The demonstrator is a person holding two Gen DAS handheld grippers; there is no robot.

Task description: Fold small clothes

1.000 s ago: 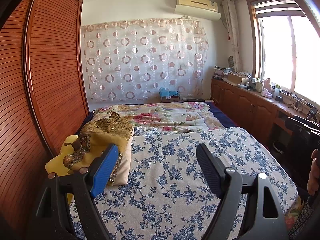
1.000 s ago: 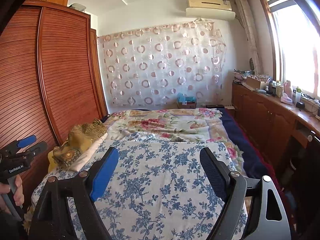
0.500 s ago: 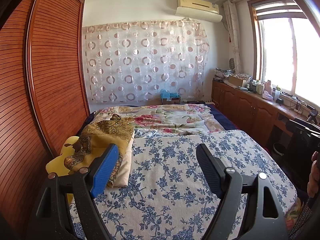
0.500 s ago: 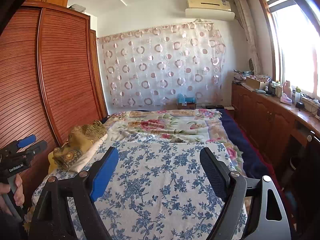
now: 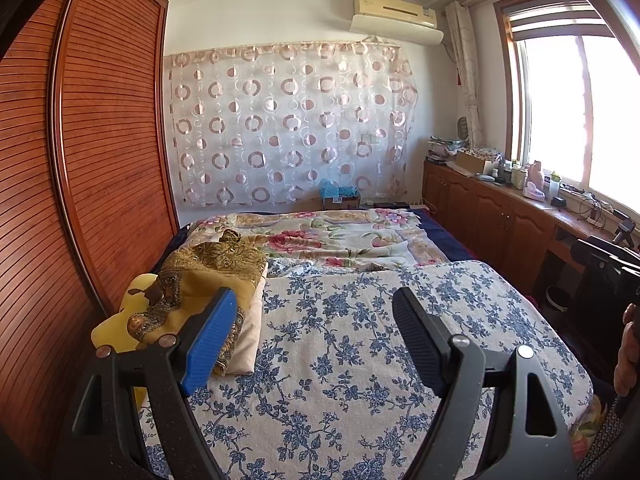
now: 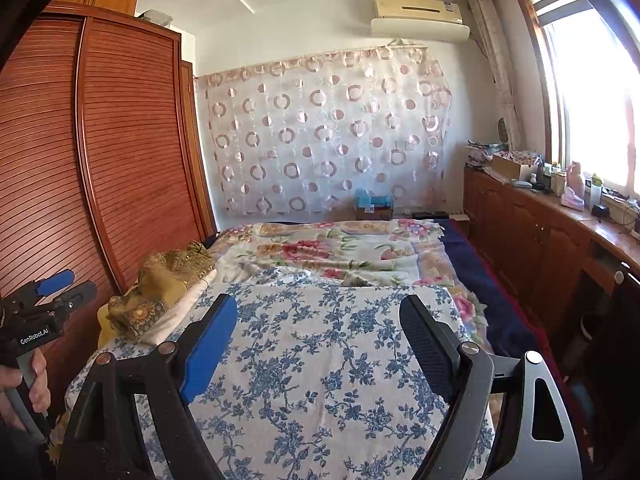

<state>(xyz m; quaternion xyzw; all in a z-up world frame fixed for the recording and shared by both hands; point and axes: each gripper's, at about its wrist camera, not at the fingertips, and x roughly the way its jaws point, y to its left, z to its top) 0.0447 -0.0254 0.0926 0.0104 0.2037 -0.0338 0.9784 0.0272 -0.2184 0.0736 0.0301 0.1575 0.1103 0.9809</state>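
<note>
Left gripper (image 5: pixel 316 328): jaws spread wide, nothing between them; one blue ribbed pad, one black textured pad; lower centre of its own view.
Right gripper (image 6: pixel 320 332): likewise wide apart and empty, over the bedspread.
Bedspread (image 5: pixel 360 340): flat cream cloth printed with blue flower sprigs, filling the lower middle of the frame.
Gold cloth (image 5: pixel 208 276): crumpled, shiny brocade with ornate pattern, heaped at middle left on a cream folded piece (image 5: pixel 250 332).
Yellow item (image 5: pixel 116 320): smooth, wavy-edged, under the heap.
Floral quilt (image 5: pixel 340 236): pink roses, centre, beyond the bedspread.
Wardrobe (image 5: pixel 100 140): slatted reddish wood, left edge.
Cardboard box (image 6: pixel 510 164): on the counter at right; contents unclear.
</note>
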